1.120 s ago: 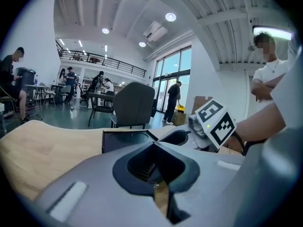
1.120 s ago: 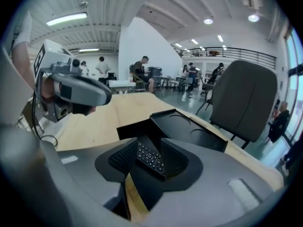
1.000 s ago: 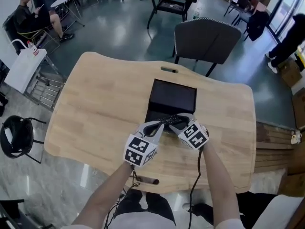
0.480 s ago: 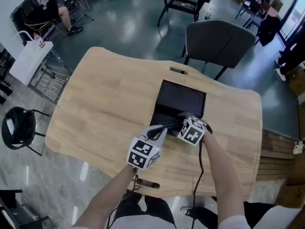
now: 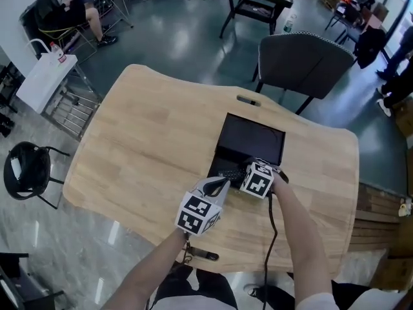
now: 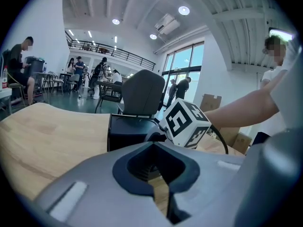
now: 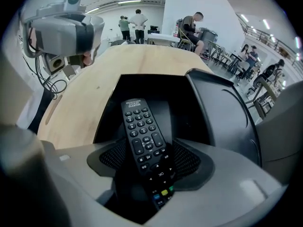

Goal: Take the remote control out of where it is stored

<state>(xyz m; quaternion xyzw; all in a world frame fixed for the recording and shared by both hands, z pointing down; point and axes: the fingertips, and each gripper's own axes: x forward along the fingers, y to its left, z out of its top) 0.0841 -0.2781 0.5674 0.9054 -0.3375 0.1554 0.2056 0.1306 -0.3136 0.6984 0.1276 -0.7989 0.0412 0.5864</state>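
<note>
Remote control (image 7: 142, 136) in the grip of the right gripper (image 7: 149, 159), whose jaws are clamped on the handset's lower end, its number keys pointing out over the dark inside of a black storage box (image 5: 251, 137) on a light wooden table (image 5: 142, 141). Seen from the head camera, the remote sits at the near edge of the box, close in front of the person, with the right gripper's marker cube just behind it. Whether the far tip rests on the box or hangs free of it cannot be told. The grasp looks made, and the step in hand appears to be the lift-out itself. The next move would call for raising the handset and drawing it back over the near wall without catching the tip, then carrying it to bare wood. The left gripper (image 6: 158, 183) hangs just beside the right one on the person's left, jaws brought together on nothing, the table showing through the notch between them. Apart from the remote, nothing can be made out inside the box, where all is black. An empty grey chair (image 5: 303, 60) stands at the table's far side.
</note>
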